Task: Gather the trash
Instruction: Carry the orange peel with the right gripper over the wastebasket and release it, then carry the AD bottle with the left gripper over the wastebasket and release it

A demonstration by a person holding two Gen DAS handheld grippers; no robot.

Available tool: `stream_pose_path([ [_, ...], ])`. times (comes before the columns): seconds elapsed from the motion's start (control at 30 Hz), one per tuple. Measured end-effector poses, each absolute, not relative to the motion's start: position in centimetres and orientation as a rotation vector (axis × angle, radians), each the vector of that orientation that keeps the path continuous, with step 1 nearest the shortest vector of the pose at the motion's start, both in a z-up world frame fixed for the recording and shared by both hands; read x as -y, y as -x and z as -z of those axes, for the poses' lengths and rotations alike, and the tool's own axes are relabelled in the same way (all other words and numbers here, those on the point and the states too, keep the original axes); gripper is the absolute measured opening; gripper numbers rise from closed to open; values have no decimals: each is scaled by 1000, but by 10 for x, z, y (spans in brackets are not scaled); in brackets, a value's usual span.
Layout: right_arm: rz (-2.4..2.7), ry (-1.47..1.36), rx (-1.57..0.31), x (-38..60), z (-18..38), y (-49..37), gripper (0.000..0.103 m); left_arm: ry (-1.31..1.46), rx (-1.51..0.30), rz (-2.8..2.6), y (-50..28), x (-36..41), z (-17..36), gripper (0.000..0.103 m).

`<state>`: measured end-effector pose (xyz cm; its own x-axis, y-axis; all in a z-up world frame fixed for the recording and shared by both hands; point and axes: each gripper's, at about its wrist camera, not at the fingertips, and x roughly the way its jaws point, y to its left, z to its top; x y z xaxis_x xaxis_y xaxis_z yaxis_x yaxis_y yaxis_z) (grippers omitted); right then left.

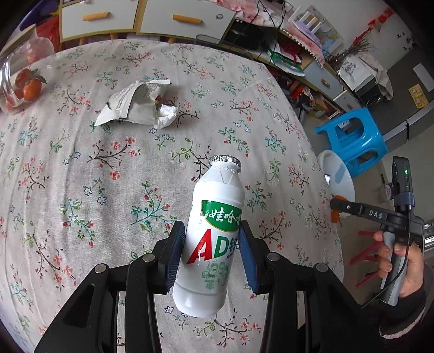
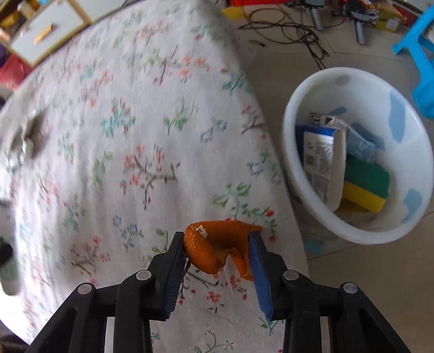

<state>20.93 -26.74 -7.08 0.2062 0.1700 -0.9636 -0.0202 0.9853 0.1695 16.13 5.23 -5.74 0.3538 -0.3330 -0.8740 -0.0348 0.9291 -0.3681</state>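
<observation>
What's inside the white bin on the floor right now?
The white bin holds a blue-and-white carton, a bluish packet and a green-and-yellow sponge. Anything beneath them is covered.

Under me spreads a round table (image 1: pixel 81 176) in a pale cloth printed with flowering twigs. Behind it stands a grey-fronted drawer cabinet (image 1: pixel 187 19) with orange handles, its neighbouring shelves crammed with clutter. A blue plastic stool (image 1: pixel 355 138) sits on the beige tiled floor (image 2: pixel 366 271), where black cables (image 2: pixel 293 30) tangle in daylight.
</observation>
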Motion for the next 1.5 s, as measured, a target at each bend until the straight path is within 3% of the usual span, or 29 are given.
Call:
stream_pose_path([
  [0.4, 81, -399, -1188, 371, 43, -221, 44, 310, -1165, 236, -167, -17, 47, 42],
  [0.43, 97, -416, -1177, 382, 43, -221, 47, 291, -1162, 245, -171, -9, 45, 42],
  [0.5, 109, -453, -1169, 395, 45, -222, 64, 267, -1161, 269, -179, 8, 42, 42],
  [0.6, 119, -522, -1163, 414, 46, -218, 67, 245, -1162, 315, -193, 40, 41, 42],
  [1.03, 192, -456, -1153, 471, 37, -182, 69, 148, -1176, 530, -252, 216, 50, 42],
  [1.33, 201, -483, -1148, 497, 37, -168, 70, 123, -1109, 566, -275, 273, 53, 43],
  [1.37, 201, -484, -1146, 498, 37, -167, 70, 123, -1101, 580, -277, 276, 52, 45],
  [1.4, 200, -485, -1143, 498, 36, -167, 70, 126, -1107, 595, -280, 277, 52, 58],
  [1.43, 199, -485, -1140, 499, 35, -166, 70, 132, -1124, 582, -282, 277, 54, 78],
  [1.5, 198, -486, -1134, 500, 34, -164, 71, 140, -1122, 534, -284, 270, 52, 88],
])
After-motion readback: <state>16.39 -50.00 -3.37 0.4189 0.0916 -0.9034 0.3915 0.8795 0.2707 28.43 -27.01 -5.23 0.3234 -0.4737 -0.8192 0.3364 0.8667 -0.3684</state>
